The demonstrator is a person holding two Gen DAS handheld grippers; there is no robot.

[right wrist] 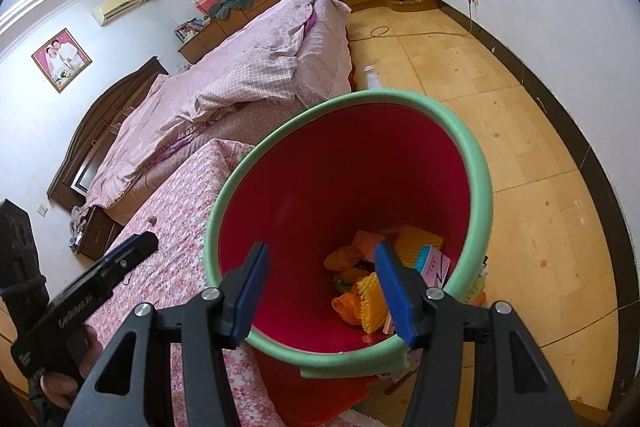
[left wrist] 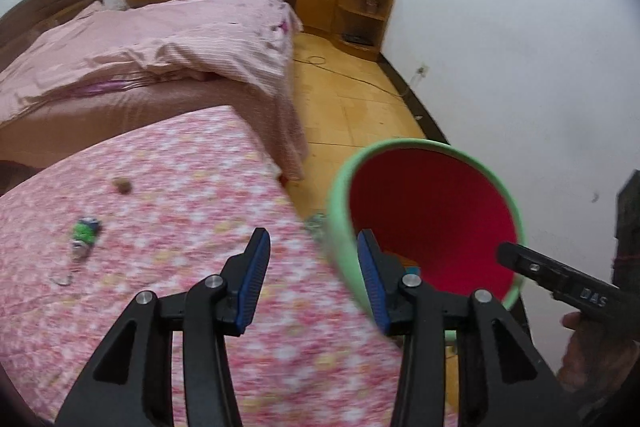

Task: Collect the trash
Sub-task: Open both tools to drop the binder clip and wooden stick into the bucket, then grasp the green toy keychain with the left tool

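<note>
The left gripper (left wrist: 314,277) and right gripper (right wrist: 326,293) both stand half open, holding nothing. The red bin (right wrist: 320,187) fills frame centre with trash (right wrist: 372,297) at its bottom; a green wrapper (left wrist: 85,231) lies left on the floral cover (left wrist: 192,187)

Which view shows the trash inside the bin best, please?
The right wrist view: it looks down into the bin, showing the trash piled at the bottom. The left wrist view shows mostly the red inner wall, with only a sliver of contents.

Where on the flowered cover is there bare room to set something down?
Free: the flowered cover between the green wrapper and the bin, and its near part. Crowded: the left edge, with wrapper, brown scrap and ring.
</note>
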